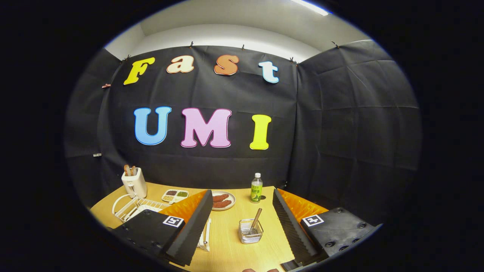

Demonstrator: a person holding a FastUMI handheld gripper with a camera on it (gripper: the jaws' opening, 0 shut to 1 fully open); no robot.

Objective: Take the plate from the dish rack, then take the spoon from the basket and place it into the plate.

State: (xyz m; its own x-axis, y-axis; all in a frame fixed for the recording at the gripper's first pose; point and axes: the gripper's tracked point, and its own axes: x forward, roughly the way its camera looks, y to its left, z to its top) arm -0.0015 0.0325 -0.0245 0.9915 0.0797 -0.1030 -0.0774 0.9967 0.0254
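Spoon (255, 220) in basket (250, 231); tongs (242, 226) spread wide.

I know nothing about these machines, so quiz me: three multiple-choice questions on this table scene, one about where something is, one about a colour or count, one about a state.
1. Where is the small clear wire basket holding the wooden-handled spoon?
A. Between the two fingers, just ahead
B. Inside the white wire dish rack
C. Behind the toaster

2. What colour is the cap of the green-labelled plastic bottle?
A. Red
B. White
C. Blue

3. How do the fingers of the gripper stand?
A. Clamped on the spoon
B. Clamped on the bottle
C. Wide apart, holding nothing

Answers: 1 A, the basket stands on the wooden table in the gap between the fingers. 2 B, the cap looks white. 3 C, the table shows between the dark ribbed pads.
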